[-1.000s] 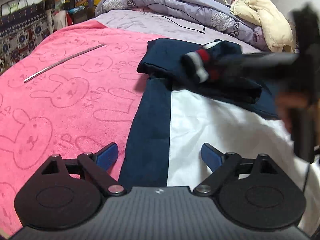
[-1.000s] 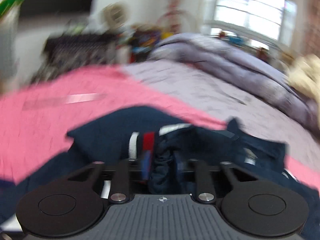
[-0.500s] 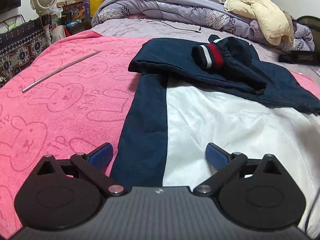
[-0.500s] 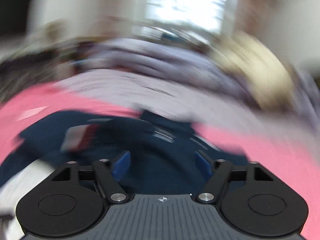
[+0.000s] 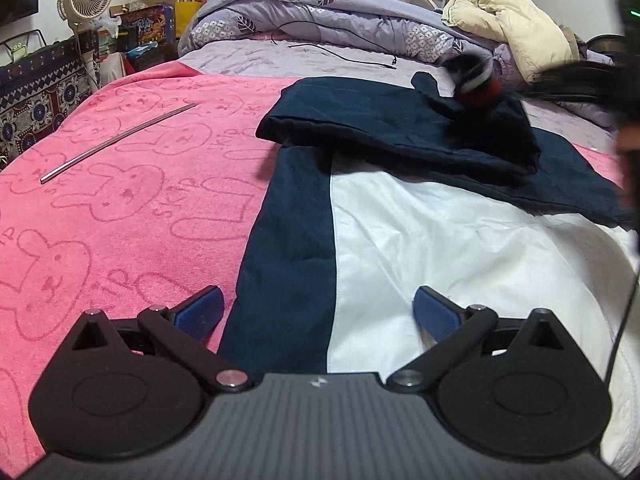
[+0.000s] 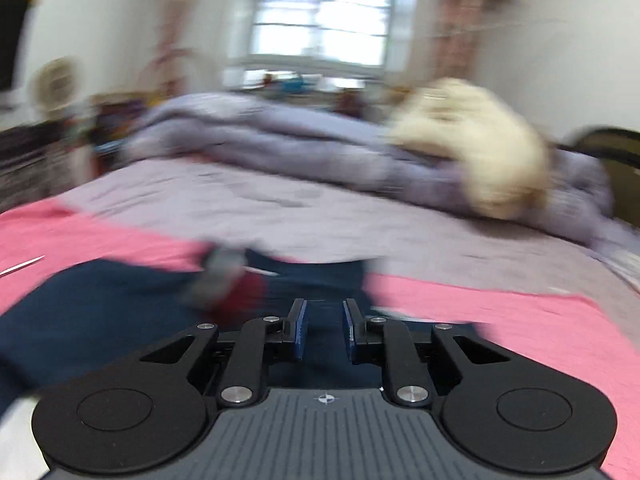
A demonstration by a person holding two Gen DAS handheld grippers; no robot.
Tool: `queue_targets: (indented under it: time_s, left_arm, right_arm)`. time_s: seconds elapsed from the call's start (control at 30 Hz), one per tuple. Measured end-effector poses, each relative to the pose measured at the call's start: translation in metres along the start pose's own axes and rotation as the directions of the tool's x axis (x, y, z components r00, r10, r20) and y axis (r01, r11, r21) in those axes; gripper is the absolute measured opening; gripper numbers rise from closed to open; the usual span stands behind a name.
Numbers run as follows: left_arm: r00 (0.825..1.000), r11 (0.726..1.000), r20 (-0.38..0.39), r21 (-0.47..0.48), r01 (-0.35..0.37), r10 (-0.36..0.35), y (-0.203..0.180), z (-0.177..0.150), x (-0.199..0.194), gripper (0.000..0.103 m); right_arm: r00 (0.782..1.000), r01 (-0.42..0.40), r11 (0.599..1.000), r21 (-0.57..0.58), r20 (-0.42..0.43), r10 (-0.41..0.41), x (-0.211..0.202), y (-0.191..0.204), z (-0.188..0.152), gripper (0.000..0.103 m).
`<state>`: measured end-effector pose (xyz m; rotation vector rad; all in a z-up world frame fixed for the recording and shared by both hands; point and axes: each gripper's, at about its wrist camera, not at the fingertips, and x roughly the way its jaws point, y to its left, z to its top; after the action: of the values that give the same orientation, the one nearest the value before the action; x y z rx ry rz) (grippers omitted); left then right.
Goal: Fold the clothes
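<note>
Two grippers are in view over a bed. At far left of the left wrist view, a thin metal rod (image 5: 116, 140) lies on the pink rabbit-print towel (image 5: 100, 200). The left gripper (image 5: 316, 312) hovers low with its blue pads spread wide, gripping nothing, above the near edge of the navy-and-white jacket (image 5: 420, 240), which lies spread on the towel. The jacket's navy upper part is folded over toward the far side, and a striped red-and-white cuff (image 5: 476, 80) shows blurred above it. Beyond, a lilac quilt (image 5: 320, 4) and a cream garment (image 5: 512, 28) are heaped at the head of the bed. In the heavily blurred right wrist view, the right gripper (image 6: 324, 330) has its fingers narrowed to a small gap with nothing visibly between them, over navy fabric; the cuff appears just left of the fingertips.
</note>
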<state>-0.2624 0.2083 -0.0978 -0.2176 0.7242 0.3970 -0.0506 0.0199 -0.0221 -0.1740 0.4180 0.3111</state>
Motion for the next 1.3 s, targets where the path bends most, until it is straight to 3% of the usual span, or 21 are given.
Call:
queue_targets:
  time_s: [0.07, 0.17, 0.2, 0.23, 0.3, 0.37, 0.43, 0.5, 0.57, 0.6, 0.63, 0.77, 0.9, 1.03, 1.13, 1.2, 1.3]
  left_arm:
    - [1.0, 1.0, 0.004, 0.0, 0.0, 0.0, 0.0, -0.001, 0.0, 0.101]
    - [1.0, 1.0, 0.009, 0.004, -0.002, 0.002, 0.0, -0.001, 0.0, 0.101]
    - [1.0, 1.0, 0.009, 0.005, -0.003, 0.003, 0.0, -0.001, 0.0, 0.101]
    - [1.0, 1.0, 0.009, 0.006, -0.004, 0.004, -0.001, -0.001, 0.0, 0.101]
    - [1.0, 1.0, 0.007, 0.007, -0.006, 0.005, -0.001, -0.001, 0.001, 0.101]
    - [1.0, 1.0, 0.004, 0.01, -0.005, 0.005, -0.001, 0.0, 0.001, 0.101]
    - [1.0, 1.0, 0.0, 0.008, -0.003, 0.003, 0.0, 0.0, 0.001, 0.101]
    - [1.0, 1.0, 0.0, 0.009, -0.001, 0.001, 0.0, 0.0, 0.001, 0.101]
    - [1.0, 1.0, 0.0, 0.01, 0.002, -0.002, 0.0, -0.001, 0.001, 0.101]
    - [1.0, 1.0, 0.001, 0.011, 0.005, -0.005, 0.001, -0.001, 0.001, 0.101]
    - [1.0, 1.0, 0.001, 0.013, 0.008, -0.008, 0.001, -0.001, 0.001, 0.101]
    - [1.0, 1.0, 0.021, 0.001, 0.018, -0.018, 0.005, 0.003, -0.002, 0.102]
    - [0.999, 0.999, 0.05, -0.029, 0.022, -0.02, 0.01, 0.016, -0.01, 0.102]
    - [0.997, 0.998, 0.08, -0.059, 0.026, -0.021, 0.015, 0.029, -0.018, 0.096]
    - [0.995, 0.996, 0.102, -0.081, 0.03, -0.021, 0.019, 0.038, -0.024, 0.096]
    - [0.99, 0.998, 0.138, -0.053, 0.022, -0.014, 0.019, 0.057, -0.026, 0.096]
    - [0.983, 0.999, 0.183, 0.022, 0.029, -0.032, 0.006, 0.087, -0.011, 0.096]
  right_arm:
    - [0.996, 0.077, 0.993, 0.093, -0.056, -0.072, 0.001, -0.043, -0.005, 0.024]
    - [0.993, 0.017, 0.98, 0.196, -0.114, 0.006, -0.006, -0.073, -0.016, 0.026]
    - [0.996, -0.013, 0.987, 0.163, -0.088, 0.028, -0.014, -0.066, -0.019, 0.038]
    - [0.997, -0.05, 0.994, 0.094, -0.046, 0.055, -0.022, -0.052, -0.021, 0.061]
    - [0.988, -0.142, 0.983, -0.112, 0.038, 0.147, -0.042, -0.01, -0.027, 0.079]
    - [0.973, -0.192, 0.933, -0.305, 0.066, 0.222, -0.051, 0.039, -0.03, 0.078]
    - [0.969, -0.192, 0.892, -0.408, 0.062, 0.238, -0.042, 0.084, -0.03, 0.077]
    - [0.976, -0.176, 0.876, -0.449, 0.033, 0.214, -0.018, 0.114, -0.025, 0.077]
    - [0.988, -0.144, 0.851, -0.505, -0.03, 0.15, 0.024, 0.136, -0.024, 0.062]
    - [0.988, -0.155, 0.855, -0.495, -0.063, 0.143, 0.037, 0.137, -0.022, 0.036]
    - [0.986, -0.165, 0.862, -0.479, -0.09, 0.139, 0.048, 0.136, -0.021, 0.031]
    - [0.994, -0.105, 0.954, -0.28, -0.007, 0.107, 0.022, 0.075, -0.01, 0.028]
    - [0.998, 0.046, 0.997, -0.066, 0.041, -0.043, 0.009, -0.011, -0.007, 0.023]
    - [0.986, 0.131, 0.985, 0.116, -0.115, -0.117, 0.032, -0.092, -0.031, 0.023]
    - [0.954, 0.173, 0.962, 0.21, -0.279, -0.11, 0.051, -0.13, -0.059, 0.023]
    - [0.966, 0.127, 0.945, 0.302, -0.253, -0.049, 0.04, -0.142, -0.065, 0.026]
    - [0.988, -0.064, 0.948, 0.312, -0.112, 0.103, 0.022, -0.123, -0.057, 0.03]
